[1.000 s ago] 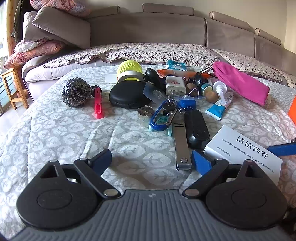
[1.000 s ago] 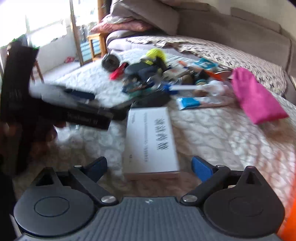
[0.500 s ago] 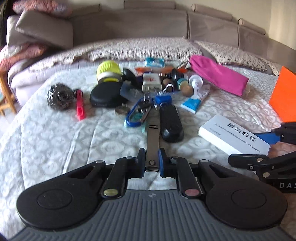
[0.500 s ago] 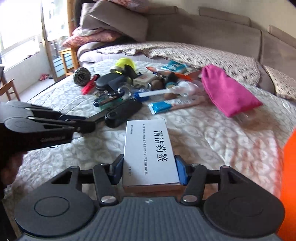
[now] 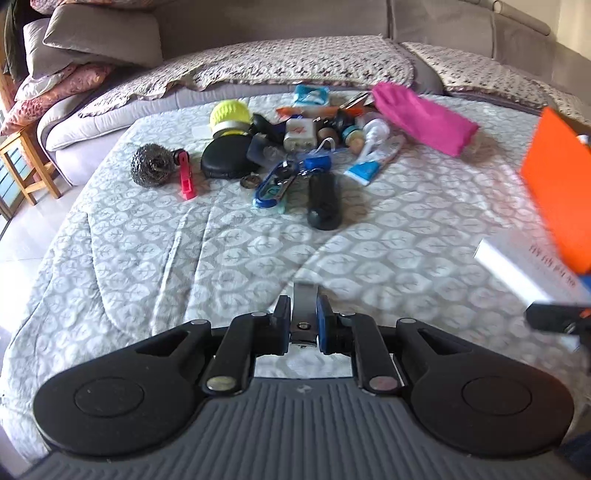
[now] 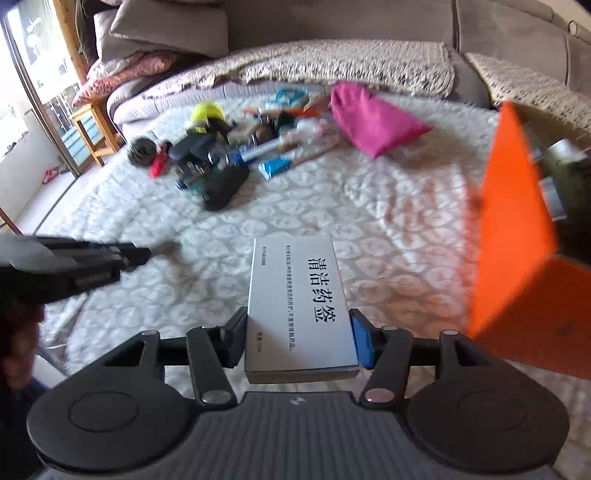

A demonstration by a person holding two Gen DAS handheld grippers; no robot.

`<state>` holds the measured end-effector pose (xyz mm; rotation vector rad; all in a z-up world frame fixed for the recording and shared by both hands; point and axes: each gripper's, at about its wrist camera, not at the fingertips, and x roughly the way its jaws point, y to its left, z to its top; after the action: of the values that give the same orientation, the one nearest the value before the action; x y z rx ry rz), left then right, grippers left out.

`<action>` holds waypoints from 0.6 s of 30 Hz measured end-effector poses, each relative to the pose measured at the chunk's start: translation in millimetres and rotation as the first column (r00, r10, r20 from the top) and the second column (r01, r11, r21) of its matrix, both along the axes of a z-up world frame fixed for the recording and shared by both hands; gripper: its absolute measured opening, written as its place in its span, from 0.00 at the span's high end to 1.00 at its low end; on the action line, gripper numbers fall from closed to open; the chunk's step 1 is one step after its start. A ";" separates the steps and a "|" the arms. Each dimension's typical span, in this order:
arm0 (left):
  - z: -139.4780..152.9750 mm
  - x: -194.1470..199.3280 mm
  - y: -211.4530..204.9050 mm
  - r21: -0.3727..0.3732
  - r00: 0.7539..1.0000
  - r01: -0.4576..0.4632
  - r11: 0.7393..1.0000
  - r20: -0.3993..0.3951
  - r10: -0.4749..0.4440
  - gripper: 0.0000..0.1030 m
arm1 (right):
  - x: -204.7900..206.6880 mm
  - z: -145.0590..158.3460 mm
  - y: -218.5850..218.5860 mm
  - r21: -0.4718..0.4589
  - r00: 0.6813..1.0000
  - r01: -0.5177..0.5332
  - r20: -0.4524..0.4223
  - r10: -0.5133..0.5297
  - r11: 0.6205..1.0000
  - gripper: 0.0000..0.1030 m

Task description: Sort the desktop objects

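Note:
My left gripper (image 5: 303, 319) is shut on a flat grey metal tool (image 5: 305, 302), lifted off the bedspread; its far end points at the pile. My right gripper (image 6: 297, 338) is shut on a white box (image 6: 299, 306) with black printed characters, held above the quilt. That same white box (image 5: 524, 266) shows blurred at the right of the left wrist view. In the right wrist view the left gripper (image 6: 129, 254) reaches in from the left. Behind lies a pile: black case (image 5: 324, 201), blue carabiner with keys (image 5: 273, 182), steel scourer (image 5: 151, 164), pink pouch (image 5: 421, 116), toothpaste tube (image 5: 373, 162).
An orange box (image 6: 517, 221) stands at the right, close to the held white box, with a green object (image 6: 565, 173) inside. A grey sofa (image 5: 258, 22) with cushions runs behind. A wooden stool (image 5: 22, 162) stands at the left. The patterned quilt (image 5: 184, 258) lies bare in front.
Both grippers went from wide open to shut: the left on the metal tool, the right on the white box. Both then rose off the quilt with their loads, away from the pile.

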<state>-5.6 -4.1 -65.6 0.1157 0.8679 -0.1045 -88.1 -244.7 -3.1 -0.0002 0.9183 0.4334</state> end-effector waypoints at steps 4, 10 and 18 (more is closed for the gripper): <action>28.2 -9.5 -2.3 -0.018 0.999 0.028 0.999 0.024 -0.027 0.85 | -20.6 45.2 -16.8 -0.033 0.998 0.012 0.065 -0.010 0.999 0.46; 94.5 -13.8 -42.8 -0.034 0.983 0.146 0.989 0.120 -0.141 0.85 | -33.0 99.9 -76.5 -0.142 0.982 0.132 0.157 -0.109 0.981 0.46; 155.4 0.6 -135.6 -0.047 0.925 0.368 0.929 0.123 -0.360 0.85 | -8.2 135.0 -187.8 -0.257 0.929 0.357 0.198 -0.312 0.898 0.46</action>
<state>-5.0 -139.7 89.8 0.2157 0.7217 -0.4730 -96.3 -432.6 131.9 -0.1391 0.8035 -0.0269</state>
